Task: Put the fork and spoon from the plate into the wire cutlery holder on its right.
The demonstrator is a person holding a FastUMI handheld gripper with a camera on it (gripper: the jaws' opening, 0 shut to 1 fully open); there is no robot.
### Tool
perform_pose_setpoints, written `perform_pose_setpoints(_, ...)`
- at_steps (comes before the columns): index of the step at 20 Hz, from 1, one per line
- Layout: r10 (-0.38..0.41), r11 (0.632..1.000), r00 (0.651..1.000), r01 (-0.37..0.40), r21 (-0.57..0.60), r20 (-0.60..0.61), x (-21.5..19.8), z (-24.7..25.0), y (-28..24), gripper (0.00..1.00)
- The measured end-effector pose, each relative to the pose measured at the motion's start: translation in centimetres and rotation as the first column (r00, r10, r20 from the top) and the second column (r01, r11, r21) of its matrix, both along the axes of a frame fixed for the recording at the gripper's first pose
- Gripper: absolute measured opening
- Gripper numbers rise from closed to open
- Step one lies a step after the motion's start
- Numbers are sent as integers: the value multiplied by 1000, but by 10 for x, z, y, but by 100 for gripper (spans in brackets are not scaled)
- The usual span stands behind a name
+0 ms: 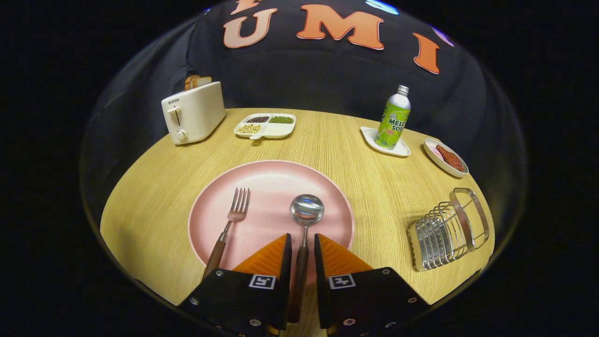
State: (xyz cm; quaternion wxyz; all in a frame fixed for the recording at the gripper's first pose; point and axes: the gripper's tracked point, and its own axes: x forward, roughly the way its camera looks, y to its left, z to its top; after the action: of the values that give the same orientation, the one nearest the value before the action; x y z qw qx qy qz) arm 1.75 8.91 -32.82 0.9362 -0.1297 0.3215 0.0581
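Note:
A pink plate [273, 180] lies on the wooden table just ahead of my fingers. On it rest a fork [234, 216] and a spoon [306, 210], each metal with a brown wooden handle pointing back toward me. My gripper [302, 238] straddles the spoon's handle: the handle runs between the two fingers, with a thin gap visible on either side. The jaws stand narrowly open around it. The fork lies to the left of the left finger. The wire cutlery holder [447, 229] is on the table to the plate's right, its open mouth tilted up and away.
Beyond the plate stand a cream toaster [193, 112] with bread at the far left, a divided snack dish [265, 125], a green soda bottle [394, 119] on a small white tray, and a small dish of food [446, 157] behind the holder.

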Motion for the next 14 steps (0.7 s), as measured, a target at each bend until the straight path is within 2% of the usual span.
perform_pose_setpoints(2,-26,998,1000,25,50,11,-2,12,-1,37)
perform_pose_setpoints(3,-36,997,999,34,71,21,-3,19,-3,47)
perform_pose_setpoints(7,-51,996,996,45,77,75,-5,46,-13,69)
perform_pose_setpoints(14,-78,993,988,66,97,134,-1,70,-25,78)
